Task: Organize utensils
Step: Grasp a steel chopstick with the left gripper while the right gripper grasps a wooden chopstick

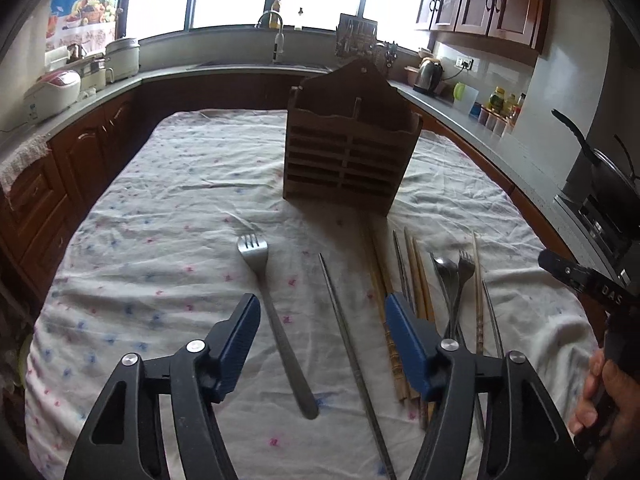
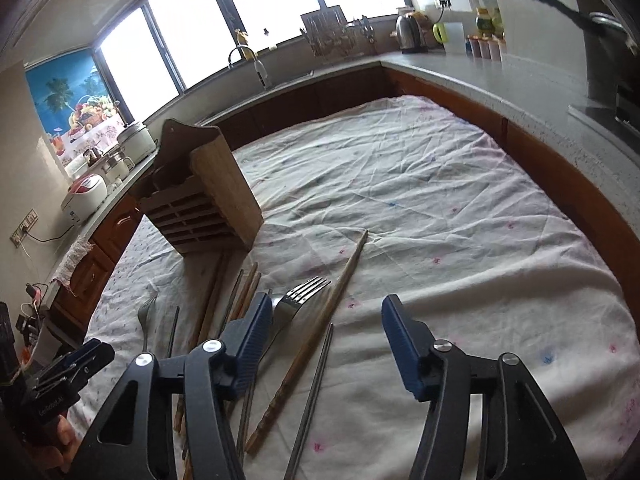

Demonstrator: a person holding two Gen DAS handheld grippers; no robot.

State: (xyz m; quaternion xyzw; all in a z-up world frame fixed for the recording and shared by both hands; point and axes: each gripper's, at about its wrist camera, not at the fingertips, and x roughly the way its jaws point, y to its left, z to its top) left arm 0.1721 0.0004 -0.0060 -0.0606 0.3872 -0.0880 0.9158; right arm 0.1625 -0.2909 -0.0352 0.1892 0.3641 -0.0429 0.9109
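- The left gripper (image 1: 320, 312) is hovering over the cloth-covered table (image 1: 160, 200) with its jaws apart, gripping nothing; a lone fork (image 1: 276, 320) and a metal chopstick (image 1: 352, 352) are lying on the cloth between its fingers.
- The right gripper (image 2: 326, 320) is likewise standing with jaws apart and empty, above a second fork (image 2: 294, 300), a long wooden chopstick (image 2: 316, 336) and a pair of metal chopsticks (image 2: 314, 388).
- The wooden utensil holder (image 1: 348, 148) is standing upright farther along the table, its compartments looking empty.
- The forks are probably going to handle as light, stiff and slippery; taking them across the narrow handle mid-length seems the safest hold.
- The thin chopsticks are likely to roll or slide away, lying flat on soft, wrinkled cloth, so pinching squarely near the middle looks wise.
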